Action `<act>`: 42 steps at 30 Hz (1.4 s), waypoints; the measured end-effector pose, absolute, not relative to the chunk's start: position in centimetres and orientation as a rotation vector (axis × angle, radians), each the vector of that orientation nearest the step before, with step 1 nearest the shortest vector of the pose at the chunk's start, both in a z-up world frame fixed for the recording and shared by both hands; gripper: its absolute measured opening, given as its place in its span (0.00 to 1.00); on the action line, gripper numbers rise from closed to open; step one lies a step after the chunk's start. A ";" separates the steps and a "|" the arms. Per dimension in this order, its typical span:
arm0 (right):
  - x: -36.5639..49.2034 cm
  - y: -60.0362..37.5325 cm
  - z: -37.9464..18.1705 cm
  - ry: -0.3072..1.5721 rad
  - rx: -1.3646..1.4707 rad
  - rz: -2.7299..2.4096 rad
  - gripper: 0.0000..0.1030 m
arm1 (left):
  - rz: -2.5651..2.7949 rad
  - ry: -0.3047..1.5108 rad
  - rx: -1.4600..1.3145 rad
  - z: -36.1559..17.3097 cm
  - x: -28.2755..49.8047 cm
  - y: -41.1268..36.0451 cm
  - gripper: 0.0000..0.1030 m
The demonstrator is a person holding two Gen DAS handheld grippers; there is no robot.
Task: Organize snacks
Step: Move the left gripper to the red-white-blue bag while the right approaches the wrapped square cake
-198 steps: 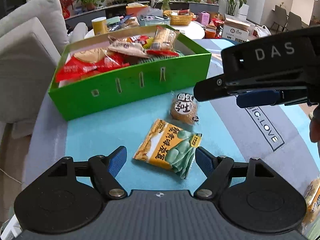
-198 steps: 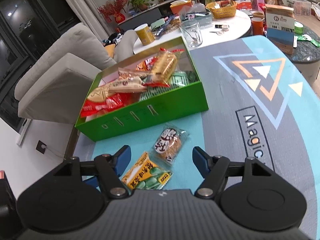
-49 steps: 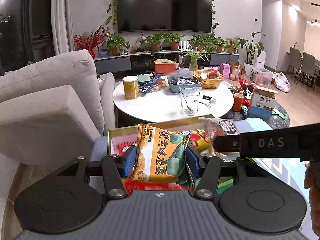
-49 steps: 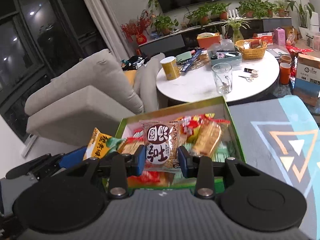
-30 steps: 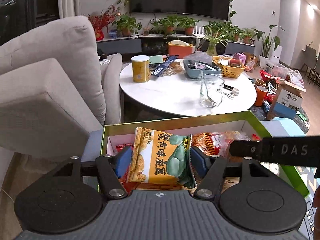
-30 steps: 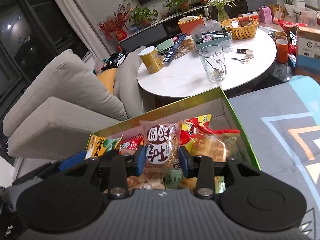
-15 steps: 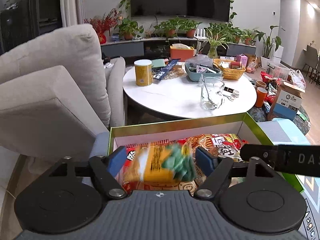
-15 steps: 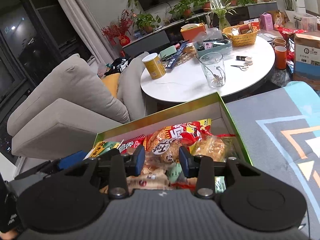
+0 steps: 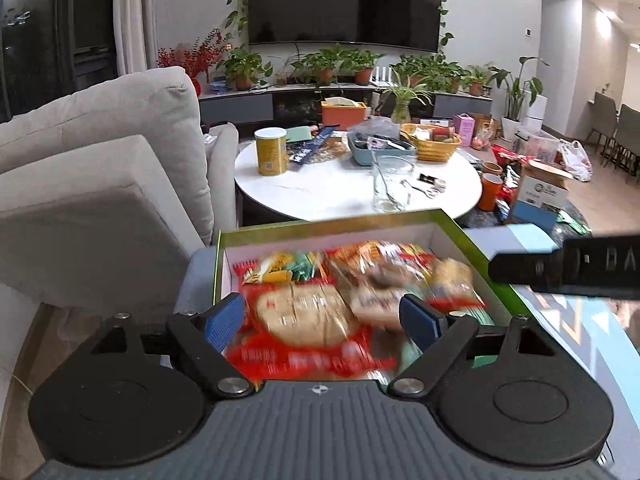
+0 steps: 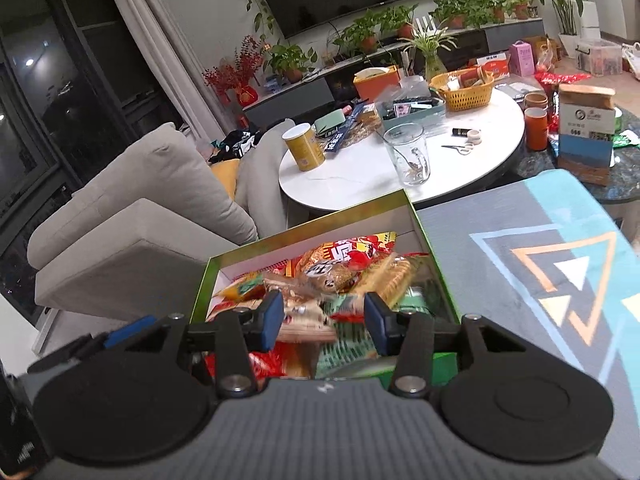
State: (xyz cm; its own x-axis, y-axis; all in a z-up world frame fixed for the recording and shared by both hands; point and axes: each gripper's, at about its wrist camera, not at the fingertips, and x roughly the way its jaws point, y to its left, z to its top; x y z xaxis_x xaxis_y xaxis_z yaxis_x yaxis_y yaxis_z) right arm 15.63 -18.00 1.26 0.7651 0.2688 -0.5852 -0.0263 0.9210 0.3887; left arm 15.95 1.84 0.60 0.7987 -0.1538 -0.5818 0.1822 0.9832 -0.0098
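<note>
Green cardboard frames the scene: an open box [image 9: 478,254] sits at the far edge of a grey-and-teal mat [image 10: 520,248], heaped with wrapped snacks [image 9: 340,292]. The left gripper [image 9: 322,318] hangs above the near side of the box with its blue pads [image 9: 220,316] spread as wide as they go, the jaws opening, nothing between them but the pile below. The yellow-and-green packet [image 9: 286,270] lies among the other snacks toward the box's back left corner. The right gripper [image 10: 325,318] hovers over the same box, its jaws only partly apart and opening; no snack is pinched between them. A round cracker pack [image 10: 328,272] with black lettering rests on top of the heap, just beyond the right gripper's pads [image 10: 270,314], beside a long biscuit pack [image 10: 390,278]. In the left wrist view the snacks are smeared by motion blur, so labels cannot be read there. The right gripper's black finger crosses that view's right edge above the box wall. Behind the box stand a white round table [image 9: 320,196] carrying a glass [image 9: 390,182] and a yellow tin [image 9: 272,156], and a grey sofa [image 9: 100,168] to the left.
</note>
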 end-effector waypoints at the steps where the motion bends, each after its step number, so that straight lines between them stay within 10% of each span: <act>1: 15.1 -18.0 1.4 0.681 0.370 0.166 0.47 | -0.185 0.623 0.045 0.5 15.2 1.8 0.81; 42: -7.6 -26.0 -7.0 0.922 0.194 -0.035 0.78 | -0.499 0.848 0.156 -8.3 -7.4 -6.2 0.81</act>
State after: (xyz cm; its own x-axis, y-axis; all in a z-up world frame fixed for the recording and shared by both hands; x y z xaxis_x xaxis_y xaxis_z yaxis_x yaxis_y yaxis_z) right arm -7.64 -25.97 -6.99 0.6051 0.0525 -0.7944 0.1134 0.9820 0.1513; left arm -7.44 -6.23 -8.35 0.5549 -0.3593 -0.7503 0.4811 0.8744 -0.0629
